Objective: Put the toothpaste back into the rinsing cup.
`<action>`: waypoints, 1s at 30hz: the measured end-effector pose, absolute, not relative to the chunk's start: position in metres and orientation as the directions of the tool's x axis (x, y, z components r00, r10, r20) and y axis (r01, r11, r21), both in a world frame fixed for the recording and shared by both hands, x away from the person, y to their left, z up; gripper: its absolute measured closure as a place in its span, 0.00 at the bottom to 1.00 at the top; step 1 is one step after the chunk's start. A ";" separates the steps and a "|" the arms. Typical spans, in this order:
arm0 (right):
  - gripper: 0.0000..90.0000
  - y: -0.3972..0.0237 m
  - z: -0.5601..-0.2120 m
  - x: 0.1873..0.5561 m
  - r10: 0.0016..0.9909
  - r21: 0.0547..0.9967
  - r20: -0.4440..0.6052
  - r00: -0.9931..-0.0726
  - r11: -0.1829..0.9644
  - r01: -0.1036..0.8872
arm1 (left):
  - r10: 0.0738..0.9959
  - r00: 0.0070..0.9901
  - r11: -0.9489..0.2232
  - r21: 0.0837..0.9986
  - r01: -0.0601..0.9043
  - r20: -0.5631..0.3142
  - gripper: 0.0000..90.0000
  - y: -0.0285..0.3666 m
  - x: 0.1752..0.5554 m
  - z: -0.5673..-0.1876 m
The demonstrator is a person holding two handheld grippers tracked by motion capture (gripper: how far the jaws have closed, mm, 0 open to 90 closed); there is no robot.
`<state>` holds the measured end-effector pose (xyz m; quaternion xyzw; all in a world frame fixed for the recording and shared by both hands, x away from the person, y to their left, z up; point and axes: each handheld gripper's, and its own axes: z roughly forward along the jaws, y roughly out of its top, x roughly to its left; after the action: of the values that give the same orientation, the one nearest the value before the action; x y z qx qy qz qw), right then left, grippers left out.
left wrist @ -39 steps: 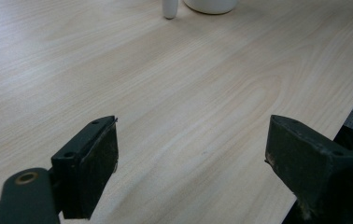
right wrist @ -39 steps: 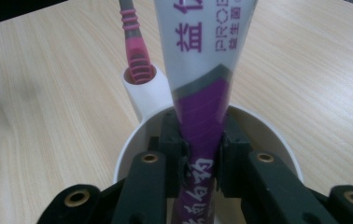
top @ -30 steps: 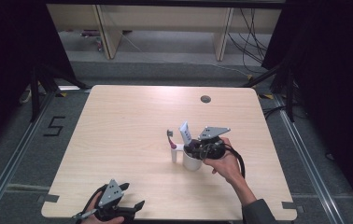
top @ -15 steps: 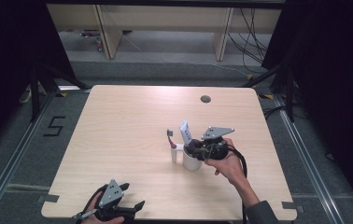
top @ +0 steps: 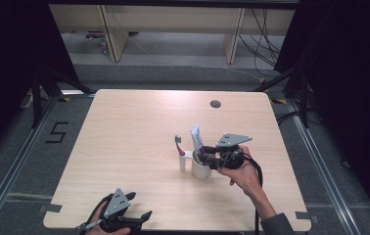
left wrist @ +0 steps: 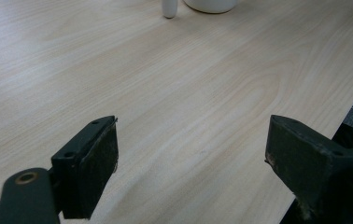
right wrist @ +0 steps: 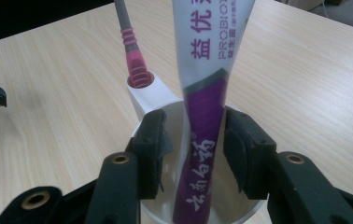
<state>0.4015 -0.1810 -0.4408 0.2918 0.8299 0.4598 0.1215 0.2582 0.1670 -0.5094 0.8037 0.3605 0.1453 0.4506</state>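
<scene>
White cup (top: 201, 169) holds a toothpaste tube (right wrist: 207, 98); the right gripper (right wrist: 193, 149) jaws stand beside it, not touching; the left gripper (left wrist: 191, 172) jaws are spread apart.

- Right gripper (right wrist: 194, 144): two black jaws with dark, worn pads; brass-coloured rivets sit in the jaw arms behind the pads
- Grey three-cornered plate on top of it, a black cable looping off behind
- Dark grey sleeve cuff at the right forearm
- Left gripper (left wrist: 193, 158): the same black jaws, pads scuffed at the edges, grey plate on top
</scene>
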 end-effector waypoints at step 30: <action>0.43 -0.215 -0.430 0.386 0.673 0.863 0.077 -0.735 0.324 0.387 | 0.712 0.697 -0.330 0.835 0.440 -0.086 0.18 0.169 0.259 -0.507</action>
<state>0.3864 -0.2149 -0.4301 0.3315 0.7999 0.4773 0.1497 0.2590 0.1693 -0.5074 0.8014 0.3595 0.1499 0.4539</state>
